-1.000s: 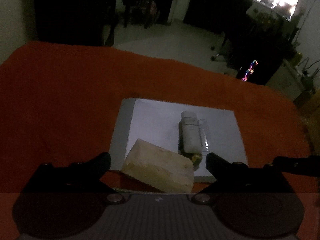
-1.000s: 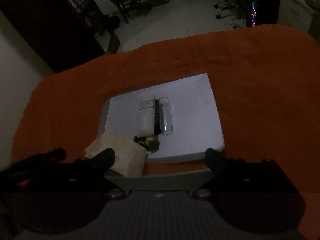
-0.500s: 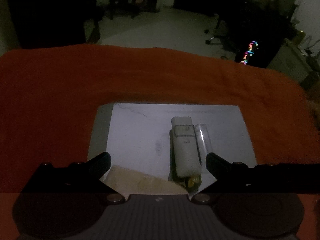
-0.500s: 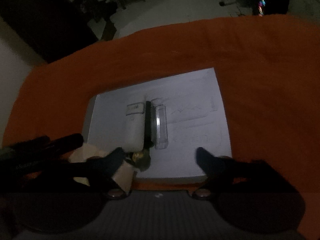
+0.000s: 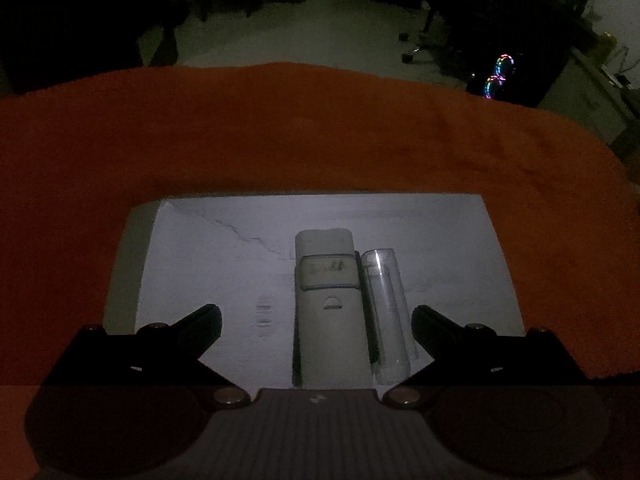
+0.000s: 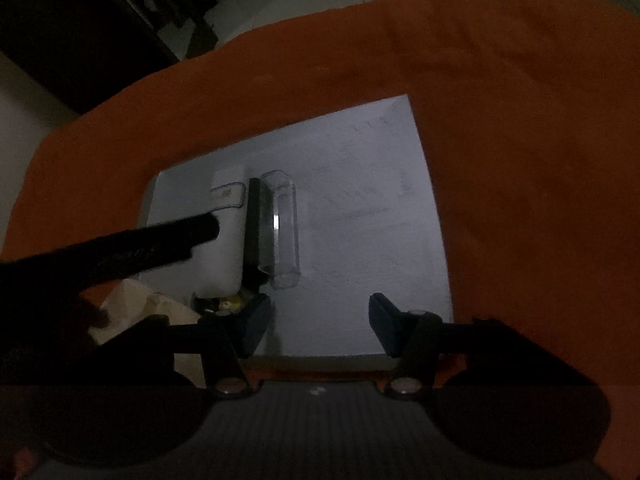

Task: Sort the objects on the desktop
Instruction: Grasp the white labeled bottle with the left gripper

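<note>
Judging from the layout, sorting looks barely started: nothing is held and everything sits bunched in one spot. A white notebook (image 5: 224, 264) lies on the orange-covered desk (image 5: 280, 132), nearer its front edge than its far edge. On the notebook, a white flat device (image 5: 326, 312) and a clear plastic cap (image 5: 386, 316) are laid side by side, just apart, with a dark strip seen between them from the right wrist view. A tan paper-like block (image 6: 160, 308) rests at the notebook's front-left corner; whether it overlaps the notebook cannot be told. Something small and yellowish (image 6: 230, 304) is seen at the device's near end, too dim to identify.

Left gripper (image 5: 316, 320): jaws spread wide, device and cap framed between them, no contact seen. Right gripper (image 6: 320, 320): jaws have just been closing, now roughly half spread, only bare notebook between them.

Remaining: apparently every item.
</note>
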`<act>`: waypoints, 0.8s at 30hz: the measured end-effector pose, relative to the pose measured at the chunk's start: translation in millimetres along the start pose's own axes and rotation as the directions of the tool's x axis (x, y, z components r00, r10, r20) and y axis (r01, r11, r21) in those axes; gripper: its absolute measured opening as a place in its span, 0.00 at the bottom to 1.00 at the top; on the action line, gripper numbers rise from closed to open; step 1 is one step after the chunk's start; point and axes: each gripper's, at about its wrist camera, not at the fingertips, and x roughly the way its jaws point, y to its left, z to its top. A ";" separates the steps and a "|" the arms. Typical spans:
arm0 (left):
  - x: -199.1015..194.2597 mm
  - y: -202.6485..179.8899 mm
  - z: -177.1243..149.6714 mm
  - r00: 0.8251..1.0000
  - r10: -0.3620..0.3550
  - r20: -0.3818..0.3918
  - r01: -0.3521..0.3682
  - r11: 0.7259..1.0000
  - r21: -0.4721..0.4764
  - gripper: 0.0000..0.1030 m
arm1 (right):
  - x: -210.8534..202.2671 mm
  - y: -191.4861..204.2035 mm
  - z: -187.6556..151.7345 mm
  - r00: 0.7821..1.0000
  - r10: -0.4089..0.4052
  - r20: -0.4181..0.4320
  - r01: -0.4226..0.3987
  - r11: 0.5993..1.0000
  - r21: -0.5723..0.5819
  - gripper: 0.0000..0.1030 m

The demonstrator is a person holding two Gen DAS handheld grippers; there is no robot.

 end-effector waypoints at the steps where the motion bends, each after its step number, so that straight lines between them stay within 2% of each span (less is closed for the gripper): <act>1: 2.3 -0.8 -0.5 1.000 0.009 0.004 -0.009 1.000 0.004 0.95 | 0.2 -1.4 -0.1 1.000 0.003 -0.004 -0.003 1.000 -0.010 0.57; 3: 6.8 -2.5 -1.4 1.000 0.026 0.013 -0.026 1.000 0.013 0.81 | -0.9 -3.6 -0.5 1.000 0.004 -0.005 -0.004 1.000 -0.010 0.57; 5: 11.8 -3.0 -2.2 0.999 0.031 0.008 -0.031 0.999 0.016 0.78 | -1.8 -5.8 -1.2 1.000 0.005 -0.005 -0.005 1.000 -0.010 0.57; 8: 19.2 -1.6 -3.2 1.000 0.016 -0.018 -0.016 1.000 0.007 0.78 | 4.4 -1.6 -18.8 0.999 -0.030 0.033 0.028 0.997 0.068 0.57; 14: 30.7 1.9 -7.1 0.998 -0.001 -0.062 0.001 1.000 -0.001 0.66 | 9.3 8.1 -16.8 0.999 -0.028 0.023 0.027 0.999 0.047 0.57; 16: 35.3 2.0 -9.5 0.996 -0.018 -0.085 0.019 1.000 0.007 0.58 | 10.6 7.8 -17.1 1.000 -0.021 0.017 0.020 0.999 0.041 0.57; 18: 38.1 1.6 -11.6 0.994 -0.041 -0.102 0.041 0.999 -0.001 0.46 | 11.2 6.6 -17.7 1.000 -0.015 0.015 0.015 0.999 0.044 0.57; 20: 37.7 -2.2 -12.6 0.994 -0.045 -0.099 0.047 0.999 0.015 0.42 | 9.9 4.1 -21.3 1.000 -0.001 0.020 0.000 0.999 0.051 0.56; 24: 35.7 -5.3 -13.6 0.995 -0.036 -0.091 0.040 0.999 0.032 0.40 | 7.5 -1.0 -30.1 1.000 0.015 0.017 -0.016 0.999 0.051 0.56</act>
